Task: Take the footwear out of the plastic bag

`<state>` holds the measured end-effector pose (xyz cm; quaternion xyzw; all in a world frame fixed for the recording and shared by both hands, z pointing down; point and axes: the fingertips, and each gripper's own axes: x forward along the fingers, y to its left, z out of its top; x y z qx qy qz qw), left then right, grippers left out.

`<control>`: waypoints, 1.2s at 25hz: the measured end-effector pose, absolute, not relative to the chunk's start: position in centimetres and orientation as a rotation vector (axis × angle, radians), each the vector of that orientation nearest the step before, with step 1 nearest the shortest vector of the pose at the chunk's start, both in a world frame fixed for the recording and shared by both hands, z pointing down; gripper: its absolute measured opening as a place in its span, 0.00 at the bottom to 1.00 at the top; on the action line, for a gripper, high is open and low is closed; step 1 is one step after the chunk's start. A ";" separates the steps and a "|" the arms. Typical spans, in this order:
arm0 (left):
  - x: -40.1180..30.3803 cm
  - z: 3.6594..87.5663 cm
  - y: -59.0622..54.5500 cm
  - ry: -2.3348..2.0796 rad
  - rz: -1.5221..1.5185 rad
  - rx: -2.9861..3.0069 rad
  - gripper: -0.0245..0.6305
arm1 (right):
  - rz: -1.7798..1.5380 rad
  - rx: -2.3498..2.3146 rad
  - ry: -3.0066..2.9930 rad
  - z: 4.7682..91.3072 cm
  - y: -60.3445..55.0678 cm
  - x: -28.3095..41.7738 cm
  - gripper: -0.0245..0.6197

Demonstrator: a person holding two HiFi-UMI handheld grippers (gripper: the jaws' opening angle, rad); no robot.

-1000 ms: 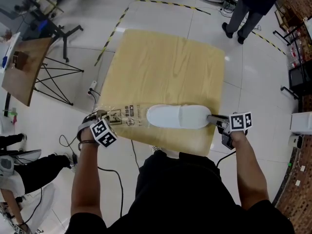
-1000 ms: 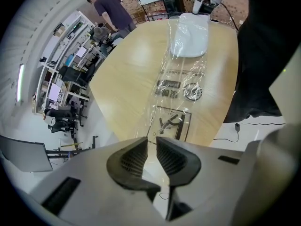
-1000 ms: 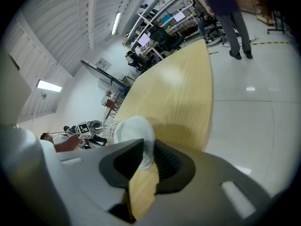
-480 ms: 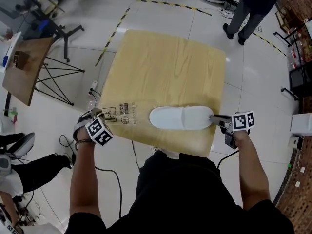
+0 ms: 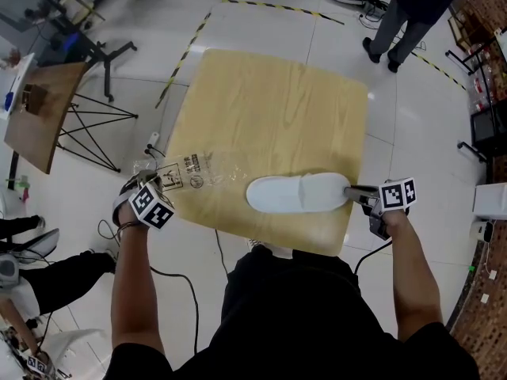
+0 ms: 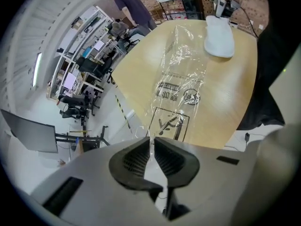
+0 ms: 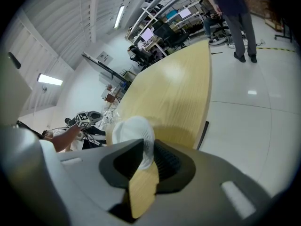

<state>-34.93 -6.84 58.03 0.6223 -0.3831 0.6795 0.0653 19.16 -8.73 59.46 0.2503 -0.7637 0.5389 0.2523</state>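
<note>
A white slipper lies on the wooden table near its front edge, clear of the bag. My right gripper is shut on the slipper's right end; in the right gripper view the white slipper sits pinched between the pads. The clear printed plastic bag stretches from the table's left front part out to my left gripper, off the table's left edge. That gripper's jaws have just been closing, and the bag's edge is pinched between them. From there the bag runs towards the slipper.
A person stands on the floor beyond the table's far right corner. A tilted wooden board on a black stand is to the left. Cables lie on the floor by the table's left edge. Another person is at lower left.
My left gripper has moved left and away from the table edge, dragging the bag off the slipper. The slipper, partly covered before, now lies fully outside the bag and has shifted slightly right.
</note>
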 end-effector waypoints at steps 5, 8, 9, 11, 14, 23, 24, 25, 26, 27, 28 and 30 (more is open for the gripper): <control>-34.3 57.4 -8.6 -1.219 1.922 1.903 0.08 | 1.490 0.683 -2.082 59.8 -8.3 18.6 0.15; -33.3 57.5 -9.9 -1.221 1.893 1.944 0.07 | 1.500 0.684 -2.087 60.1 -7.9 17.9 0.15; -32.7 57.5 -10.4 -1.216 1.890 1.962 0.07 | 1.504 0.685 -2.089 60.2 -7.9 17.7 0.15; -31.0 57.3 -11.5 -1.197 1.895 2.008 0.07 | 1.513 0.693 -2.093 60.1 -7.8 17.5 0.15; -27.1 57.1 -13.4 -1.147 1.890 2.102 0.07 | 1.528 0.721 -2.096 60.3 -7.7 17.3 0.15; -13.0 58.0 -17.2 -0.884 1.813 2.360 0.07 | 1.581 0.709 -2.116 60.5 -7.4 14.5 0.15; -11.8 58.3 -17.3 -0.853 1.818 2.377 0.07 | 1.583 0.706 -2.120 60.5 -7.3 14.0 0.15; -10.8 58.6 -17.5 -0.820 1.835 2.392 0.07 | 1.583 0.701 -2.124 60.4 -7.3 13.6 0.15; -10.0 58.9 -17.6 -0.786 1.862 2.407 0.07 | 1.582 0.697 -2.127 60.3 -7.2 13.2 0.15; -9.4 59.2 -17.6 -0.751 1.892 2.422 0.07 | 1.579 0.697 -2.128 60.3 -7.2 12.9 0.15; -8.8 59.4 -17.7 -0.718 1.917 2.438 0.07 | 1.576 0.700 -2.127 60.3 -7.2 12.7 0.15; -8.0 59.8 -17.9 -0.660 1.960 2.462 0.07 | 1.572 0.710 -2.127 60.3 -7.2 12.5 0.15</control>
